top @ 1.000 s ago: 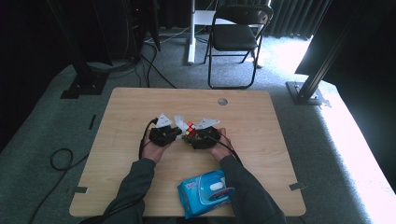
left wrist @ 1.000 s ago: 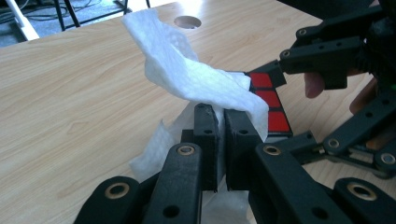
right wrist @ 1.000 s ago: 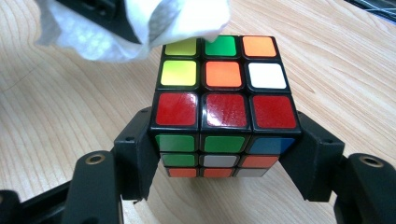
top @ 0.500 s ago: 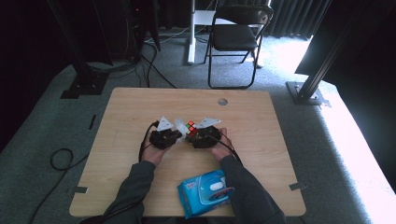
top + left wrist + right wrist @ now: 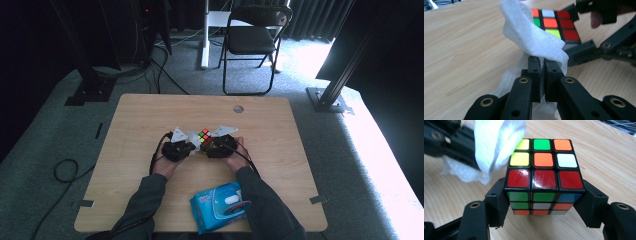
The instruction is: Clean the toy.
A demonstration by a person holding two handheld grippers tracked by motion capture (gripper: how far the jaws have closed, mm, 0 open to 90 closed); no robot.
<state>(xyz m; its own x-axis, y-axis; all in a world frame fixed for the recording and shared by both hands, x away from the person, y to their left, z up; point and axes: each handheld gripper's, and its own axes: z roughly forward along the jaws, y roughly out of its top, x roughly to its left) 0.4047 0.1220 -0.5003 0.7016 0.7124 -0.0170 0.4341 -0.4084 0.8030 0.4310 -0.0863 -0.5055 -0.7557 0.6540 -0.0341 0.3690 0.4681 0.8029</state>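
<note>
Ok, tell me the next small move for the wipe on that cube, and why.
Probably drag the white wipe across the cube's top face. The left gripper is shut on the wipe, which covers just one corner; the right gripper clamps the cube's sides on the table, leaving most top stickers bare.

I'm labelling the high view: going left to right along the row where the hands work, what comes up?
left gripper → white wipe → puzzle cube → right gripper
</note>
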